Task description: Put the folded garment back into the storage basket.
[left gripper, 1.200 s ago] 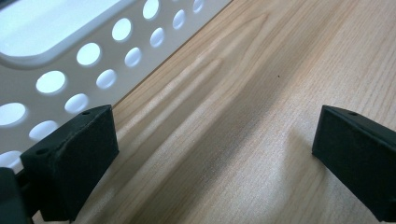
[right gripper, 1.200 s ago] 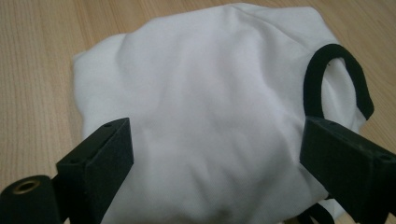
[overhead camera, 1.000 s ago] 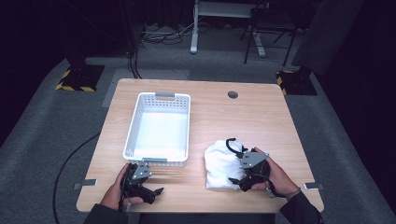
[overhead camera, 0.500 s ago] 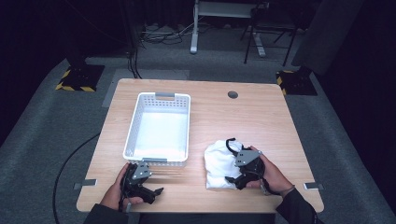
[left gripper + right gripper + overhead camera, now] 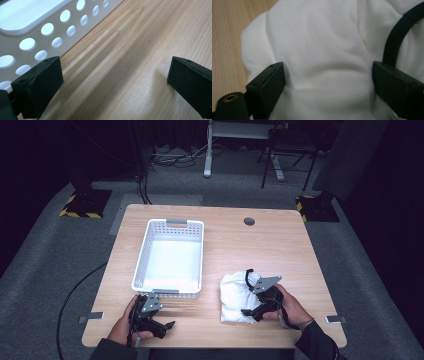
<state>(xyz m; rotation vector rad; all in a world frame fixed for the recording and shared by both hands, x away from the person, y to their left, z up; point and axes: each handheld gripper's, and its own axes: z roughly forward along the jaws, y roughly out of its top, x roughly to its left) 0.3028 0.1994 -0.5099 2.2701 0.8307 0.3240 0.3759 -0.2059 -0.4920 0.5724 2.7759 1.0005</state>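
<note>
From above, a white cloth [image 5: 239,297] lies bunched on the wooden table [image 5: 280,250], right of an empty white basket [image 5: 172,257]. The right gripper [image 5: 251,312] presses into it; the left gripper [image 5: 167,326] rests near the basket.

Left gripper view: jaws wide apart over bare wood beside the basket wall [image 5: 37,37].

Right gripper view: jaws, just closing, straddle a cloth fold [image 5: 324,65], a black cable [image 5: 398,35] across it.

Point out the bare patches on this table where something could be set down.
The wooden table is bare across its far right, between the white perforated plastic basket and the right edge, around the round cable hole. A narrow strip runs between basket and crumpled white cloth. The near edge is crowded: left gripper, right gripper at the cloth.
</note>
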